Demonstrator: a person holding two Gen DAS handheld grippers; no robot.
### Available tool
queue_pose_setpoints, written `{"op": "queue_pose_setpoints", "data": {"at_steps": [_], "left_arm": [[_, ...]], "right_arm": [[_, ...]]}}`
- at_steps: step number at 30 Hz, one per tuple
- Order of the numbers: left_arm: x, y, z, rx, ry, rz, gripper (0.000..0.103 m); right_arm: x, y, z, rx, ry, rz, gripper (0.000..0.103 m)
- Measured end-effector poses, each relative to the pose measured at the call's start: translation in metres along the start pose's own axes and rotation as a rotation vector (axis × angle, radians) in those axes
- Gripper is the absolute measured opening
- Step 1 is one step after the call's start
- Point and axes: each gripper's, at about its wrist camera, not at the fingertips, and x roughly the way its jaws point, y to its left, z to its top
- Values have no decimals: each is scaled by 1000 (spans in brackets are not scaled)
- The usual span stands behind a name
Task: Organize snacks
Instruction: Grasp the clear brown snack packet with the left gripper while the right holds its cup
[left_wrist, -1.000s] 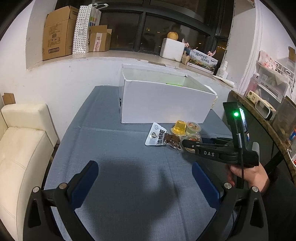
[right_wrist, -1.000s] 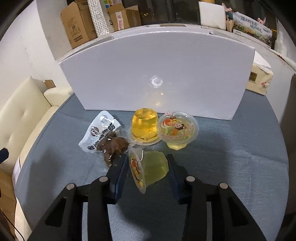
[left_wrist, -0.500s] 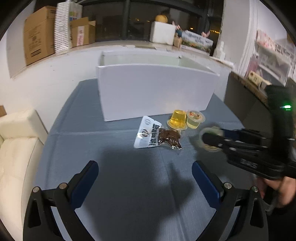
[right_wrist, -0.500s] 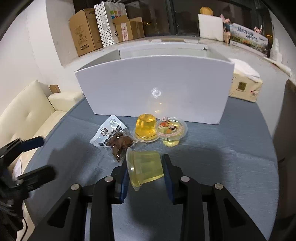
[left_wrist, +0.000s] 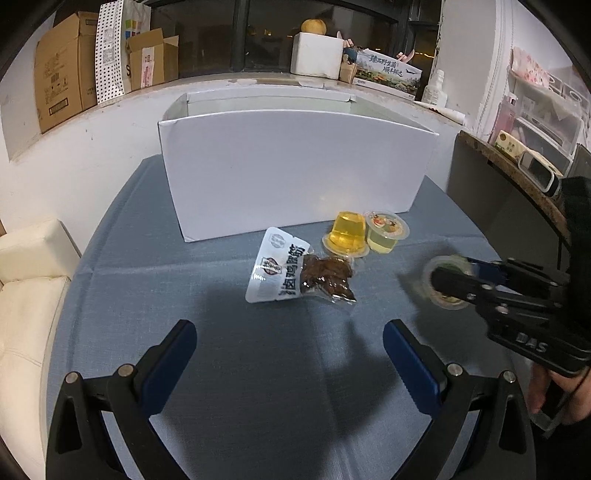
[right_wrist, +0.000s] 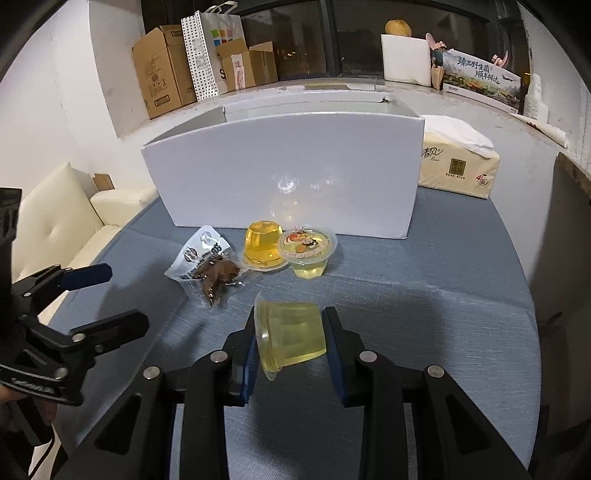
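Observation:
My right gripper (right_wrist: 290, 334) is shut on a pale yellow jelly cup (right_wrist: 290, 338), held on its side above the blue tablecloth; it shows blurred in the left wrist view (left_wrist: 443, 282). On the cloth in front of the open white box (right_wrist: 288, 173) lie a snack packet with brown meat (right_wrist: 207, 264), an upside-down orange jelly cup (right_wrist: 262, 243) and an upright lidded jelly cup (right_wrist: 308, 251). My left gripper (left_wrist: 288, 354) is open and empty, near the table's front, short of the packet (left_wrist: 291, 271).
A tissue pack (right_wrist: 458, 162) sits right of the box. Cardboard boxes (right_wrist: 162, 74) and a paper bag stand on the window ledge behind. A cream sofa (left_wrist: 22, 288) is at the left, a dark side table (left_wrist: 491, 184) at the right.
My right gripper has lifted the jelly cup off the cloth and drawn it back from the other snacks. My left gripper has shifted closer toward the snacks, still open.

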Motion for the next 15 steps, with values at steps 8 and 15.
{"op": "queue_pose_setpoints", "data": {"at_steps": [8, 15], "left_arm": [[50, -8, 21, 33, 66, -2, 103], [79, -14, 38, 54, 111, -15, 103]], "right_arm": [[-42, -3, -5, 28, -68, 6, 34], [-60, -12, -12, 52, -86, 2, 34]]}}
